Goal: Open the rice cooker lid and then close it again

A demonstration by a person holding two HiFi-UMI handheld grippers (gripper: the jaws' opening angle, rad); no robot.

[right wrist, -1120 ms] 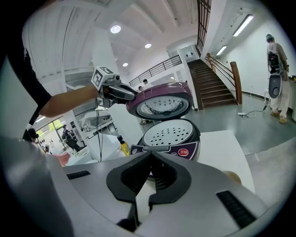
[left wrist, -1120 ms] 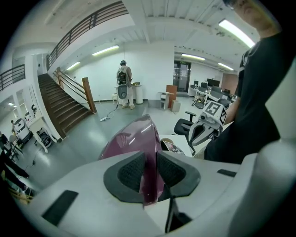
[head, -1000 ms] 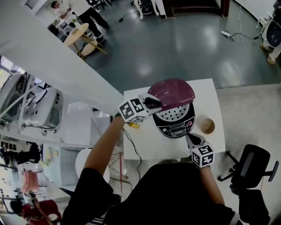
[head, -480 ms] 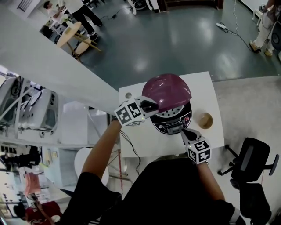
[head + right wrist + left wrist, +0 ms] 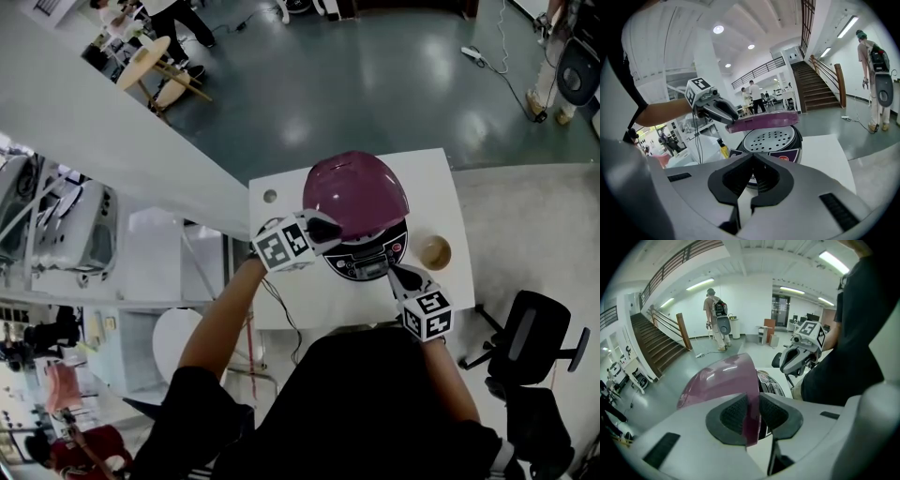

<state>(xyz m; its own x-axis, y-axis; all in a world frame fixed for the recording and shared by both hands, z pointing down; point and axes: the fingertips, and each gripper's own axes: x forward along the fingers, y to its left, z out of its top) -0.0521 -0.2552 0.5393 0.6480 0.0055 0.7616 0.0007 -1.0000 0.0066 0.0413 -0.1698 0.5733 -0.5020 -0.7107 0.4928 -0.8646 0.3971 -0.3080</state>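
Pinches the left rim of the maroon lid between the narrowed fingers of the left gripper in the head view. Holds the right gripper pressed shut and empty, its tip just beside the front of the rice cooker on the white bench, near a small brown cup. Shows, in the left gripper view, both dark pads squeezing the thin edge of the lid, with the dome stretching away from them and the control panel beside and below. Looks, in the right gripper view, over fingers closed together on nothing toward the cooker just beyond them. Finds the lid there tilted and partway up over the perforated inner plate, carried at its left end. Reads as roughly midway: off the latch, so the opening looks done or under way. Leaves, on that judgement, lowering the lid and pressing it shut.
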